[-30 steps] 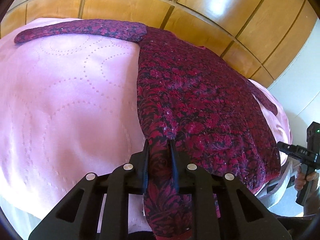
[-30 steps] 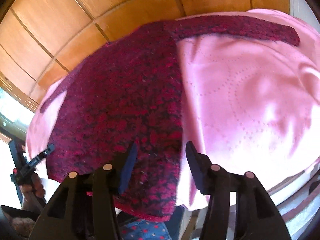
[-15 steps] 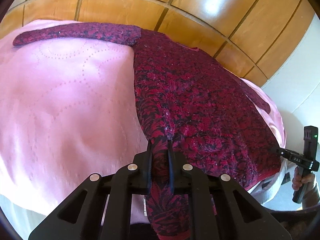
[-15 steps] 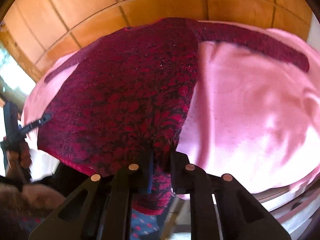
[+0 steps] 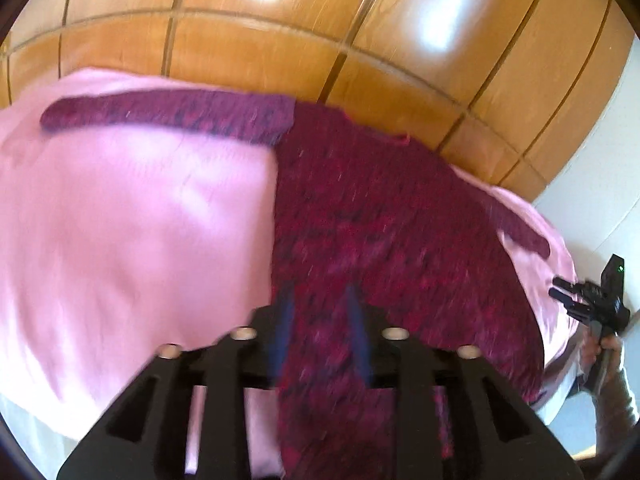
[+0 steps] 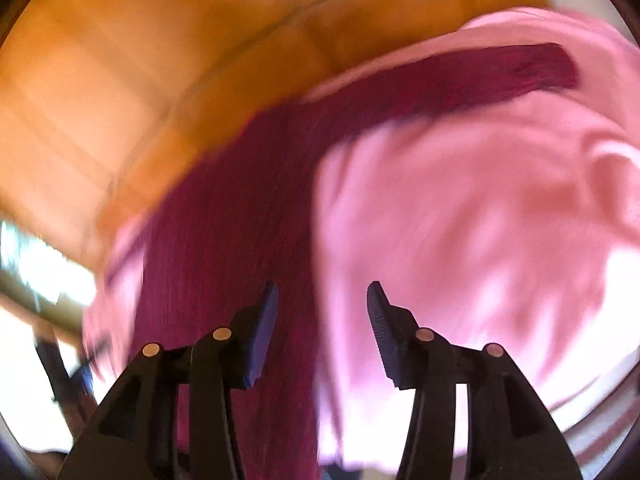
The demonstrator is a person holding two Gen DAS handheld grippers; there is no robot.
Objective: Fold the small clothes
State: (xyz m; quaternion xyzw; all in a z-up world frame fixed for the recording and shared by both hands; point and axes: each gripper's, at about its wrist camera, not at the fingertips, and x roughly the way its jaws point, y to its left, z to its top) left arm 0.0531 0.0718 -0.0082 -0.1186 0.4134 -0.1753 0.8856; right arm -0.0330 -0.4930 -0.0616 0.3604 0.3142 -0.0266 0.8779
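Still—sweater (image 5: 384, 232) between left tongs (image 5: 320, 320)

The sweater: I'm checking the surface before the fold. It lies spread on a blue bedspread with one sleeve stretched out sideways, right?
Not quite. The bedspread is pink, not blue, as the left wrist view shows. The dark red sweater does lie spread on it, one sleeve stretched out sideways.

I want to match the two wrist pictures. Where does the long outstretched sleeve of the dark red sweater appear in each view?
Left wrist view: the sleeve lies across the upper left, on the pink bedcover, pointing left.
Right wrist view: the sleeve runs to the upper right, blurred, over the same bedcover.
Shared landmark: the wooden panelled wall behind the bed.
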